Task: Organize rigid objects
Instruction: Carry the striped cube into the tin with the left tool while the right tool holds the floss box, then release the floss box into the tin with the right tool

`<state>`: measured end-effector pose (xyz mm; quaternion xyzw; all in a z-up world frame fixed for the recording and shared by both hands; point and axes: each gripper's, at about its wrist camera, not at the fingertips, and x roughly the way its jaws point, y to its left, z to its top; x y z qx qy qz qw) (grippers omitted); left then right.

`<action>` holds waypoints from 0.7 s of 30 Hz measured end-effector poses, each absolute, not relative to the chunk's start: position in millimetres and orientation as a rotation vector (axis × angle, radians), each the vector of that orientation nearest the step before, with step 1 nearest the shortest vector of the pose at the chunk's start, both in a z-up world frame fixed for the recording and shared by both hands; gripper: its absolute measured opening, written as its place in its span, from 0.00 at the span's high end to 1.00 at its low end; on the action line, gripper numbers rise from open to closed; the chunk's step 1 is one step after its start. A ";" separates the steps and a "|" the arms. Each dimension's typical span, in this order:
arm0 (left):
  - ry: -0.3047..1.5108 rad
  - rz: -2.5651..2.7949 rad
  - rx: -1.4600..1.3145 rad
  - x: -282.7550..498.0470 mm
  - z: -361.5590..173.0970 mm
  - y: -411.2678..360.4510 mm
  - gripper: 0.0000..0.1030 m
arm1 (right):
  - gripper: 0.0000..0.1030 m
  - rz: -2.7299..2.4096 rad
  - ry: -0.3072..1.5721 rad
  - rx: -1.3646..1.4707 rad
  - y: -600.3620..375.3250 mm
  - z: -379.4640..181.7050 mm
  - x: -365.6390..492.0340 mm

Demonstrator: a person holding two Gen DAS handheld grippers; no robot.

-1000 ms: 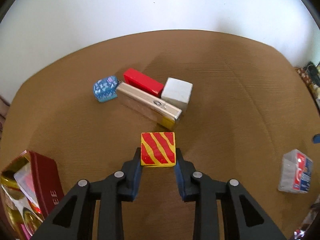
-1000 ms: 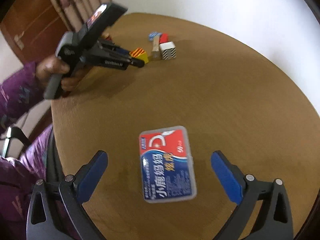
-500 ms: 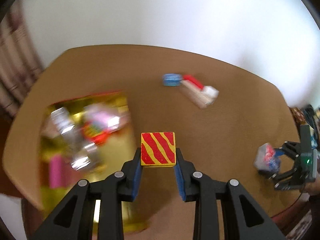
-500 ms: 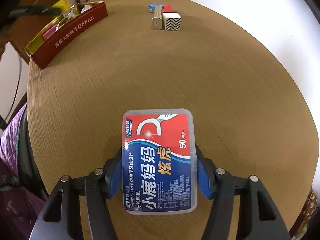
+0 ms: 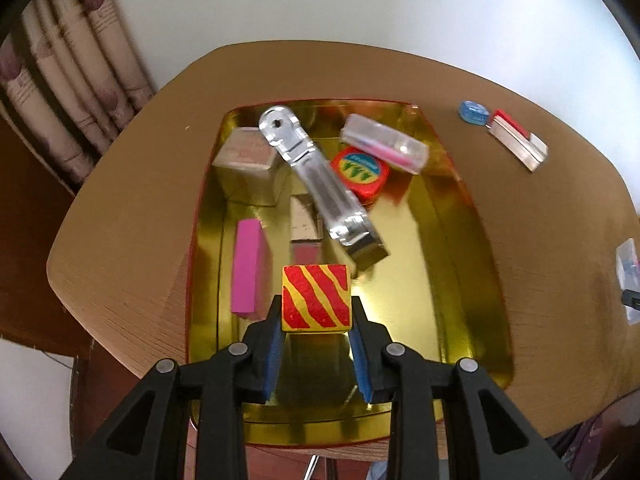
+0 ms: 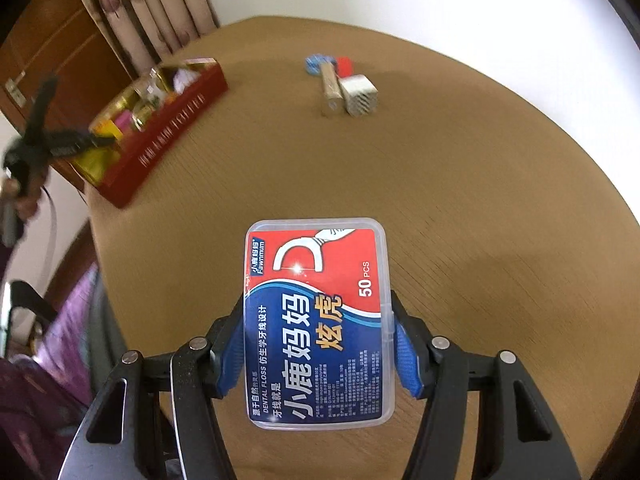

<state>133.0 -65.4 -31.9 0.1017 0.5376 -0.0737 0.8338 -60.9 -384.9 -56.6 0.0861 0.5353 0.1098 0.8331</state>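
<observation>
My left gripper (image 5: 316, 316) is shut on a yellow cube with red stripes (image 5: 315, 298) and holds it above the near part of a gold tin tray (image 5: 476, 248). Inside the tray lie a silver clip (image 5: 316, 176), a pink block (image 5: 248, 266), a wooden block (image 5: 246, 160), a round red tin (image 5: 360, 170) and a clear case (image 5: 384, 144). My right gripper (image 6: 318, 344) is shut on a clear dental floss box (image 6: 316, 320) with a red and blue label, above the table. The tray (image 6: 168, 128) shows its red side at the far left in the right wrist view.
Far on the round brown table (image 6: 460, 184) a blue piece (image 6: 316, 62), a red block (image 6: 344, 65), a wooden bar (image 6: 330, 86) and a white cube (image 6: 360, 92) lie grouped together. A person's hand with the other gripper (image 6: 36, 148) is at the left edge, curtains behind.
My left gripper carried the striped cube leftward from beside the block group to above the gold tray. My right gripper closed on the floss box, which was lying between its open fingers.
</observation>
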 end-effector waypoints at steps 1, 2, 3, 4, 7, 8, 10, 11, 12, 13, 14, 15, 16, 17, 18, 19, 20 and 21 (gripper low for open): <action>1.134 -0.146 0.208 131.9 -32.5 -61.2 0.71 | 0.44 0.246 1.122 0.203 -382.7 -51.5 -57.4; 1.134 -0.143 0.197 131.8 -33.7 -59.1 0.71 | 0.44 0.260 1.110 0.222 -378.9 -45.6 -54.8; 1.136 -0.143 0.189 131.4 -34.3 -56.7 0.71 | 0.44 0.275 1.098 0.238 -374.5 -38.5 -49.2; 1.133 -0.141 0.183 131.7 -35.4 -56.2 0.70 | 0.44 0.291 1.082 0.255 -368.3 -30.8 -43.7; 1.109 -0.127 0.174 125.3 -30.7 -52.5 0.63 | 0.44 0.361 1.037 0.313 -342.5 -10.4 -21.5; 1.101 -0.120 0.175 122.3 -29.3 -51.4 0.63 | 0.44 0.375 1.027 0.323 -331.0 -5.0 -14.7; 1.077 -0.095 0.162 114.4 -24.9 -47.7 0.63 | 0.44 0.428 0.995 0.352 -306.4 8.2 4.8; 1.051 -0.083 0.146 106.7 -20.5 -44.3 0.63 | 0.44 0.450 0.979 0.360 -291.5 14.4 15.4; 1.031 -0.074 0.136 103.3 -18.8 -42.2 0.63 | 0.44 0.467 0.969 0.363 -278.1 19.2 27.3; 1.013 -0.064 0.130 98.5 -16.8 -41.3 0.63 | 0.44 0.488 0.963 0.372 -267.0 22.5 36.9; 0.995 -0.053 0.123 92.7 -14.1 -39.2 0.63 | 0.44 0.511 0.958 0.383 -254.6 24.5 48.0; 0.983 -0.047 0.114 89.0 -12.0 -37.2 0.63 | 0.44 0.530 0.956 0.387 -238.5 26.3 62.0; 0.971 -0.046 0.102 85.5 -11.3 -34.5 0.63 | 0.44 0.541 0.959 0.386 -226.8 25.9 72.1; 0.956 -0.046 0.089 81.6 -10.6 -31.3 0.63 | 0.44 0.554 0.966 0.392 -214.5 24.0 84.1; 0.942 -0.046 0.083 78.7 -10.4 -28.4 0.63 | 0.44 0.564 0.977 0.408 -203.9 21.0 96.1; 0.935 -0.043 0.084 77.3 -9.3 -26.0 0.63 | 0.44 0.567 0.984 0.416 -196.0 18.0 104.4; 0.932 -0.043 0.087 77.3 -10.5 -26.0 0.63 | 0.43 0.567 0.992 0.413 -188.0 15.3 112.8; 0.932 -0.047 0.094 77.9 -11.8 -26.3 0.63 | 0.43 0.565 1.000 0.407 -180.8 12.6 119.6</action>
